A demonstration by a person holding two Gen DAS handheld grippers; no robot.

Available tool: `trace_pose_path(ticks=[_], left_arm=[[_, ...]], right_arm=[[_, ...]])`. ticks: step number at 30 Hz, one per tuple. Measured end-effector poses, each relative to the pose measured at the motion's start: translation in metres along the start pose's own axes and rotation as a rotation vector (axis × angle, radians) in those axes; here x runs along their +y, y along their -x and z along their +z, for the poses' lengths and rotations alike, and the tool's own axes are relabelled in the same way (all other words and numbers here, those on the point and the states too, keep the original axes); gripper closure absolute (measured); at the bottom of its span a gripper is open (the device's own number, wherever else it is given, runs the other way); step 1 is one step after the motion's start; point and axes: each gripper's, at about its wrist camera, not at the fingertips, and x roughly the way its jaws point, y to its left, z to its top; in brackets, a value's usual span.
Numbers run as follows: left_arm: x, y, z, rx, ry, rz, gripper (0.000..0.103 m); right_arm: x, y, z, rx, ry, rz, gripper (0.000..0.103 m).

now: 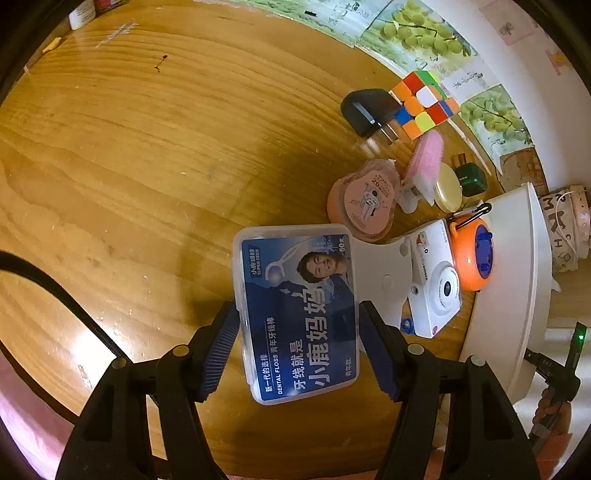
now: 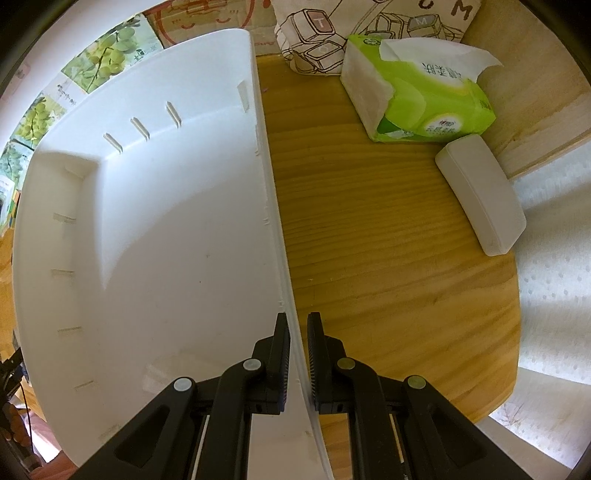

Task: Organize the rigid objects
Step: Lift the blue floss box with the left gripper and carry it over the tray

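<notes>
A clear plastic dental floss box (image 1: 295, 266) with a blue label sits between the blue pads of my left gripper (image 1: 297, 306), which press on its two long sides above the wooden table (image 1: 129, 166). I cannot tell whether the box rests on the wood. To its right lie a white toy camera (image 1: 436, 284), an orange round gadget (image 1: 471, 258), a pink heart-shaped tin (image 1: 365, 201), a black plug (image 1: 369, 110) and a colour cube (image 1: 424, 103). My right gripper (image 2: 298, 317) is shut on the right rim of the white bin (image 2: 166, 221), whose inside is bare.
The white bin's outer wall (image 1: 517, 258) stands right of the camera. A black cable (image 1: 55, 288) crosses the table's left side. Right of the bin lie a green tissue pack (image 2: 424, 92) and a white case (image 2: 480, 192), with a printed fabric bag (image 2: 332, 33) behind.
</notes>
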Motion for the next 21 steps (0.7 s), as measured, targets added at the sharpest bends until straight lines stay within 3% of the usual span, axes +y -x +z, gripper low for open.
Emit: trace_pose_path(ticks=[14,21], left_arm=[[-0.016,0.038,-0.018,-0.125,0.004,-0.005,0.034],[-0.043,0.06,-0.03,-0.194,-0.039,-0.007,0.034]], right_arm=[[0.011,0.003,0.003,0.003,0.101,0.024,0.095],[0.02,0.004,0.005,0.008,0.182,0.035,0.096]])
